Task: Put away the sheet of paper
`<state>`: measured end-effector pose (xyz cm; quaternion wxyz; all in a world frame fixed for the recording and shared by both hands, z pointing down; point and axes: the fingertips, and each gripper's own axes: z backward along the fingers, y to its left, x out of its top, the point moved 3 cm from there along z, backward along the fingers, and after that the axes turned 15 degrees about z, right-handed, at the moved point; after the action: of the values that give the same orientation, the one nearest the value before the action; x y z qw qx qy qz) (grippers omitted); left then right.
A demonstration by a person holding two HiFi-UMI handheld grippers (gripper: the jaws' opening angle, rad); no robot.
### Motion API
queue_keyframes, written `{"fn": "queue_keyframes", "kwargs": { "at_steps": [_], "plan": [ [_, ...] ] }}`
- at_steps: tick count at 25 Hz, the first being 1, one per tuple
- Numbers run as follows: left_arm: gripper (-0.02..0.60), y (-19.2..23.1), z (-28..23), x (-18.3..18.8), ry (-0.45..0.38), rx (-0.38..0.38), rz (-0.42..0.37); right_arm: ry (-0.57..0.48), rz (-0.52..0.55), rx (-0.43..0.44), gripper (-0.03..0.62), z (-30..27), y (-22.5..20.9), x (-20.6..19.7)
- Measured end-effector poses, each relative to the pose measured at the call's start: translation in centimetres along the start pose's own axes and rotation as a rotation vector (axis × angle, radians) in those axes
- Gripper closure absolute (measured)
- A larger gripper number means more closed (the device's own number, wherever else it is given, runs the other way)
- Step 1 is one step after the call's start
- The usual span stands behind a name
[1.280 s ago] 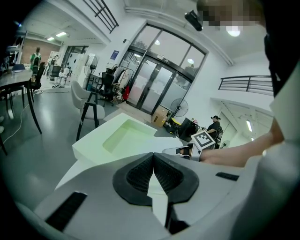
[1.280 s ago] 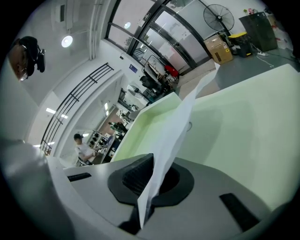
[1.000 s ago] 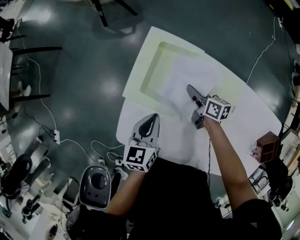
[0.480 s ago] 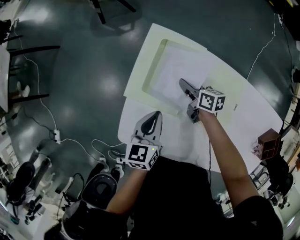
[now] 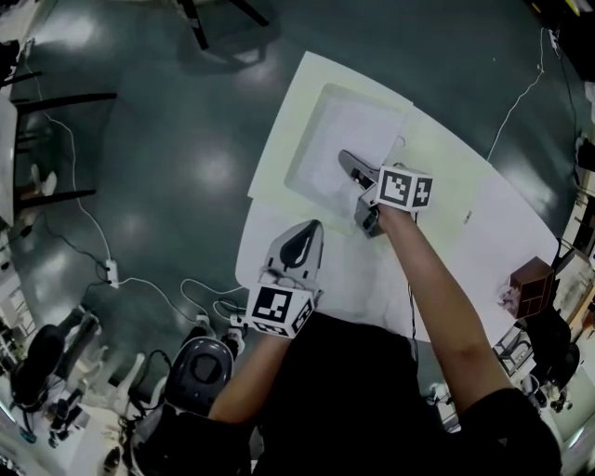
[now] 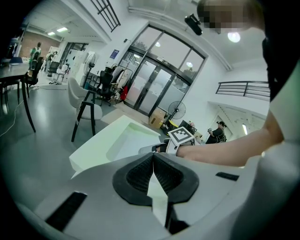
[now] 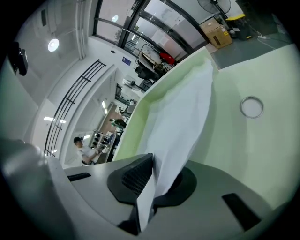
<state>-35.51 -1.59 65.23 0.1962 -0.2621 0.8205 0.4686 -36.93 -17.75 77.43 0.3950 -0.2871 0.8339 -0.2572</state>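
A white sheet of paper [image 5: 351, 128] lies spread in the shallow pale green tray [image 5: 299, 130] at the far left of the white table [image 5: 502, 223]. My right gripper [image 5: 344, 158] reaches over the tray's near part and is shut on the sheet's near edge. In the right gripper view the sheet [image 7: 185, 112] runs from the pinched jaws [image 7: 151, 159] up along the tray wall [image 7: 154, 96]. My left gripper [image 5: 299, 232] hovers by the table's near edge, jaws together, holding nothing. Its own view [image 6: 153, 155] looks toward the tray [image 6: 119, 140].
A small brown box [image 5: 532, 284] stands at the table's right edge. Cables [image 5: 139, 279] and dark equipment [image 5: 200, 372] lie on the grey floor at left and below. Chair legs [image 5: 200, 23] stand beyond the tray. A round ring [image 7: 251, 106] shows on the tray floor.
My right gripper has carried the sheet leftward, from the tray's right side to over its middle, and the sheet now lies deeper in the tray. The left gripper has stayed put.
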Motion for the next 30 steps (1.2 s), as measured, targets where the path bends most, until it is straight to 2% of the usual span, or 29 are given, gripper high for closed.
{"fn": "queue_keyframes", "kwargs": {
  "at_steps": [17,21,24,30],
  "plan": [
    [0.577,2.1,1.6,0.8,-0.022,0.034,0.01,-0.002,-0.023,0.032,0.592,-3.2,2.7,0.4],
    [0.577,2.7,2.2,0.8,-0.014,0.036,0.007,-0.012,-0.027,0.011,0.591,-3.6,3.0,0.7],
    [0.577,2.6,2.4,0.6,-0.008,0.035,0.0,-0.03,-0.027,-0.014,0.477,-2.9,2.9,0.8],
    [0.577,1.5,2.4,0.9,-0.026,0.018,0.01,-0.079,-0.057,-0.134,0.382,1.9,1.0,1.4]
  ]
}}
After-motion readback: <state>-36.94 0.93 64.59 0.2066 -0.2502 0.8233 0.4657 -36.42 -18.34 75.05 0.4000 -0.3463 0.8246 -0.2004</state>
